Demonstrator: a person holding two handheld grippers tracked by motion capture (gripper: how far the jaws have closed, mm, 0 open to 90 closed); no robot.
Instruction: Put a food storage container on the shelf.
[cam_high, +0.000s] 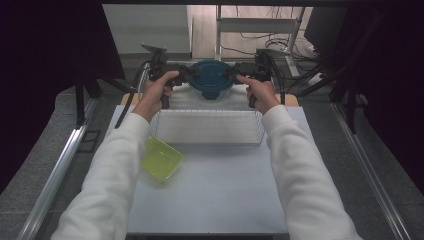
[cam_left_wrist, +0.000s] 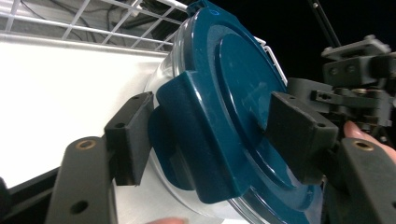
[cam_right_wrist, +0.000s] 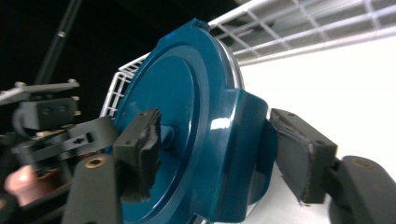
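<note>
On the left of the high view, the left gripper (cam_high: 192, 73) reaches in from the side toward the round container with the dark blue lid (cam_high: 211, 80), which stands at the far edge of the white table (cam_high: 225, 190), just behind the white wire basket (cam_high: 207, 127). In the left gripper view its jaws stand wide, straddling one of the lid's side latch flaps (cam_left_wrist: 205, 140). The left pad (cam_left_wrist: 130, 137) sits just beside the flap's outer face, below the rim and next to the clear container wall (cam_left_wrist: 161, 79); the right pad (cam_left_wrist: 299, 133) lies over the flat top of the lid. Whether either pad actually presses on the plastic I cannot tell; the jaws look slack around the flap rather than clamped.

A yellow-green lid (cam_high: 161, 158) lies flat on the table near the person's left sleeve, just in front of the basket's near left corner and well apart from the container.

On the right, the right gripper (cam_high: 235, 71) comes at the container from the opposite side, mirroring the left. In the right gripper view its jaws also stand wide, astride the opposite latch flap (cam_right_wrist: 238, 154). The left pad (cam_right_wrist: 140, 151) rests against the raised centre panel on top of the lid, seemingly touching it; the right pad (cam_right_wrist: 301, 154) stands just clear of the flap's outer face, with a narrow gap showing. So this grip looks loosened too, with the flap between the pads rather than squeezed. The other gripper and a fingertip show beyond the lid in each gripper view.
</note>
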